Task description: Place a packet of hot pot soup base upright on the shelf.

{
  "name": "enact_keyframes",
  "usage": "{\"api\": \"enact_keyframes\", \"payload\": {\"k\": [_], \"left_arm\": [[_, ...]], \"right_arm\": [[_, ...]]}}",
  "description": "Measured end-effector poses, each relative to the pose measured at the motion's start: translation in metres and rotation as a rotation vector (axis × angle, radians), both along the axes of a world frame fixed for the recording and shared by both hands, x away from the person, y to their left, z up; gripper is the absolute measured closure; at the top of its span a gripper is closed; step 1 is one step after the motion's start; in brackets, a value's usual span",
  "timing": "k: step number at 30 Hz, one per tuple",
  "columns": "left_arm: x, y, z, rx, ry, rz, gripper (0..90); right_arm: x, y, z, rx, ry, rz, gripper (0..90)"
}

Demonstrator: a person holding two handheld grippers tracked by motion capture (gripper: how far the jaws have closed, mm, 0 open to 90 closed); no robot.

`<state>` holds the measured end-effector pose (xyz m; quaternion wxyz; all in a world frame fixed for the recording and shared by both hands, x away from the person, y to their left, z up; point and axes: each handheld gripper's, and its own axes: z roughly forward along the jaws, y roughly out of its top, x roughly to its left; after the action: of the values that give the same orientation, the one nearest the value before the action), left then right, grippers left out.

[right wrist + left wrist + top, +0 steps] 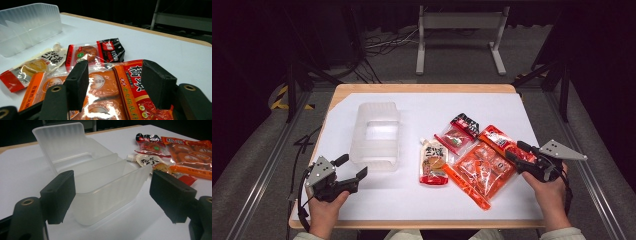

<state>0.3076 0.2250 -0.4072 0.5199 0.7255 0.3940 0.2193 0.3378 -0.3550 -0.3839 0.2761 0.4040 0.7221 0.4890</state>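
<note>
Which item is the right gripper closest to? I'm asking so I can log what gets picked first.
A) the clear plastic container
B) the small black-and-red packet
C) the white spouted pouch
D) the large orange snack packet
D: the right gripper hovers with open jaws over the edge of the large orange snack packet, which the right gripper view shows lying right under its jaws.

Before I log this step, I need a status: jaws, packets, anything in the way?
Left gripper open, facing the clear plastic box. Right gripper open over the orange snack packet. Nothing held. Nothing blocking the box.
</note>
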Motion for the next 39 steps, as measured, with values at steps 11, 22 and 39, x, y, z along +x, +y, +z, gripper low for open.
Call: {"api": "enact_keyframes", "payload": {"k": [11, 22, 39], "left_arm": [[-0.001, 0.002, 0.001, -0.004, -0.003, 0.0, 21.2], [0.0, 0.006, 0.001, 0.001, -0.005, 0.027, 17.1], [0.0, 0.008, 0.001, 0.001, -0.018, 0.051, 14.7]], "right_arm": [[0.025, -0.015, 0.003, 0.029, 0.036, -0.061, 39.1], [0.036, -0.028, 0.0, 0.049, 0.072, -0.087, 35.0], [0.05, -0.048, -0.035, -0.013, 0.221, -0.224, 31.7]]}}
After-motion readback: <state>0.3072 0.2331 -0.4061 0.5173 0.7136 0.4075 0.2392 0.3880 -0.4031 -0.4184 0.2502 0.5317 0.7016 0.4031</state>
